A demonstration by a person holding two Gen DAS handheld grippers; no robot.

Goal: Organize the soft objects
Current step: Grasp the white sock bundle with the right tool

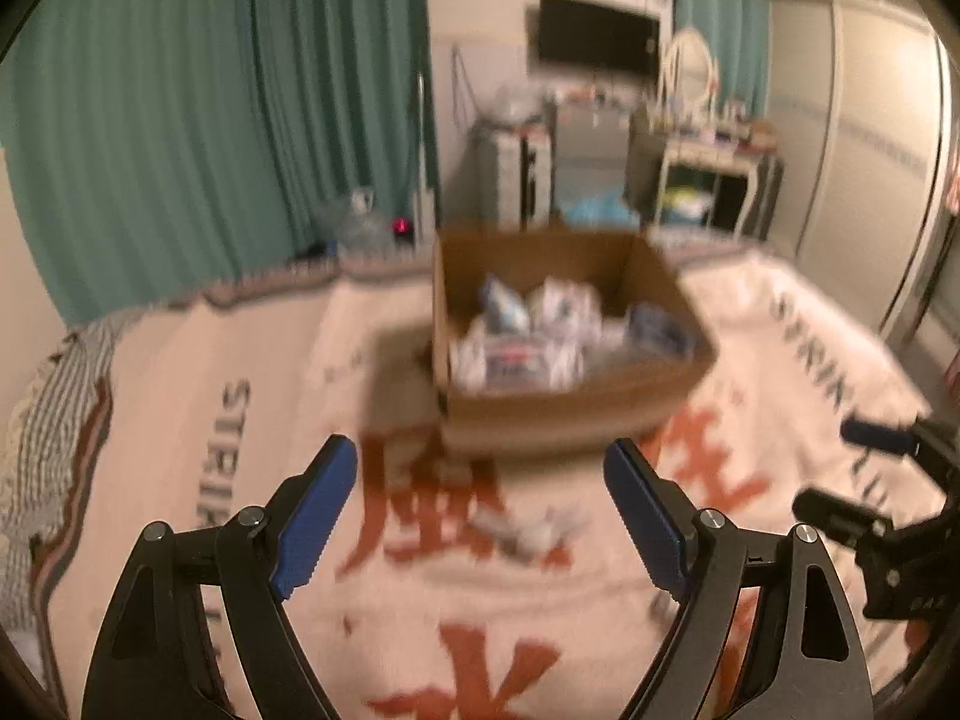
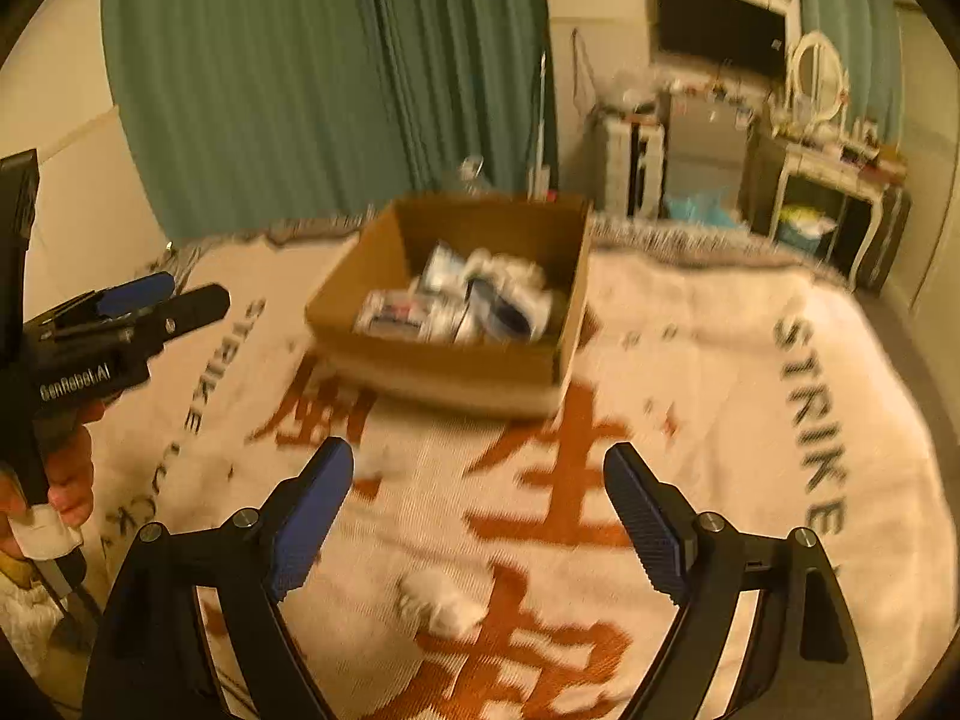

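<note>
Your box (image 2: 456, 300) holds many soft packs, but one white soft thing (image 2: 441, 600) waits on the blanket (image 2: 720, 420). Both your left gripper (image 1: 480, 516) and right gripper (image 2: 477, 516) have wide open, empty jaws.

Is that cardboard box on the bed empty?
No, the cardboard box holds several white and blue soft packets piled inside.

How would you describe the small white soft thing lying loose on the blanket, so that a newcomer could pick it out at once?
Start at the cream blanket with large orange characters, then find the open cardboard box standing on it. On the near side of the box, between the right gripper's open jaws, lies a small white soft lump. Unlike the packets inside the box, it lies alone on the bare blanket.
</note>
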